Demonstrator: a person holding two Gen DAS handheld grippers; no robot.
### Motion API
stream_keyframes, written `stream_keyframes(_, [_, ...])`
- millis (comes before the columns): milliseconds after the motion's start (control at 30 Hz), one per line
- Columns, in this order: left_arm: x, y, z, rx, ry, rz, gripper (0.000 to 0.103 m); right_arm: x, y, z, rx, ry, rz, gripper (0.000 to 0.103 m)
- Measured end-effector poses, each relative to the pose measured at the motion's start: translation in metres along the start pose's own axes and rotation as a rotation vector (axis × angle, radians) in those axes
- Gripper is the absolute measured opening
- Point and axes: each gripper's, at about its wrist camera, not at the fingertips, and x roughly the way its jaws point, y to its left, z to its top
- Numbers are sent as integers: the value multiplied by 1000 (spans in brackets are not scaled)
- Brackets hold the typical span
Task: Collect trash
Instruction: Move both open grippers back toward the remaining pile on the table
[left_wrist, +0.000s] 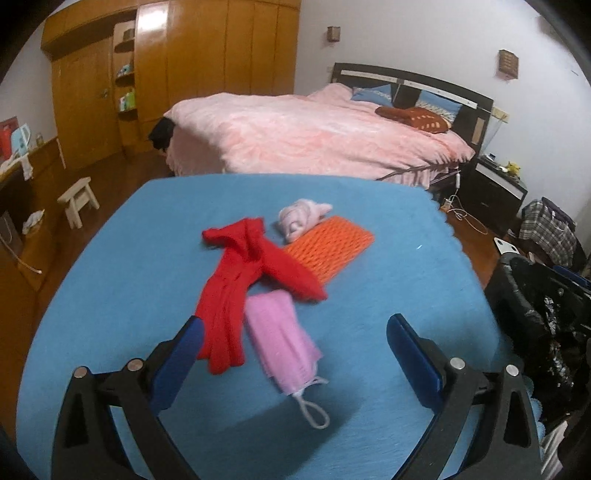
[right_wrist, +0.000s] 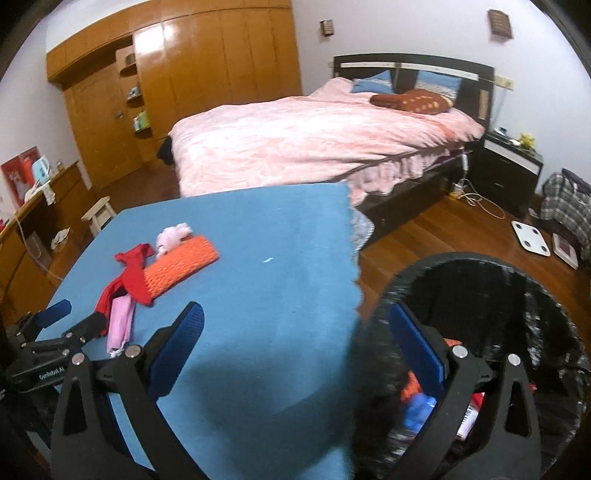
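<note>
Presently, left wrist view: left gripper (left_wrist: 295, 354) spread wide and empty, hovering over blue table cover (left_wrist: 406, 229). Pink face mask (left_wrist: 280, 336) directly ahead between the jaws, untouched; long axis roughly along the pointing line, ear loop nearest the camera. Red garment (left_wrist: 240, 288) just beside the mask on its left, reaching the left finger. Orange foam net (left_wrist: 328, 247) and crumpled pink tissue (left_wrist: 299, 218) farther ahead, touching one another. Black-lined trash bin (left_wrist: 539, 317) off the table's right edge. No legible writing.

Right wrist view: right gripper (right_wrist: 295, 354) likewise wide open, nothing held, straddling the table's right edge with one finger over the bin (right_wrist: 491, 280). Coloured scraps already visible inside the bin. Mask (right_wrist: 120, 321), net (right_wrist: 181, 266), garment (right_wrist: 135, 275) and tissue (right_wrist: 171, 236) well to the left, beside the left gripper (right_wrist: 79, 321). Left hand judged clearly nearer the mask. Lettering on the left tool's body partly readable, seemingly "GenRobot.AI".
</note>
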Motion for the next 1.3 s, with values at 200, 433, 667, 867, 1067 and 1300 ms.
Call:
stream_keyframes(200, [5,1,-12,-24,17,-30,76,21,13,0,-23,9,21,97])
stream_keyframes(433, [15,-14,-22,1,50,-71,62,39,13,-2,-21,23,18,97])
stream_keyframes(667, [37,-4,-24,-40,110,-15,59,45,15,-3,-27,34,24,97])
stream_keyframes(867, [53,10,-16,-48,136,10,56,53,21,-6,-38,43,34,97])
stream_keyframes(1067, [54,13,-15,-47,129,-12,31,59,27,-6,-49,47,34,97])
stream_keyframes(1300, [48,22,-12,-65,105,-50,16,66,37,-6,-46,49,48,97])
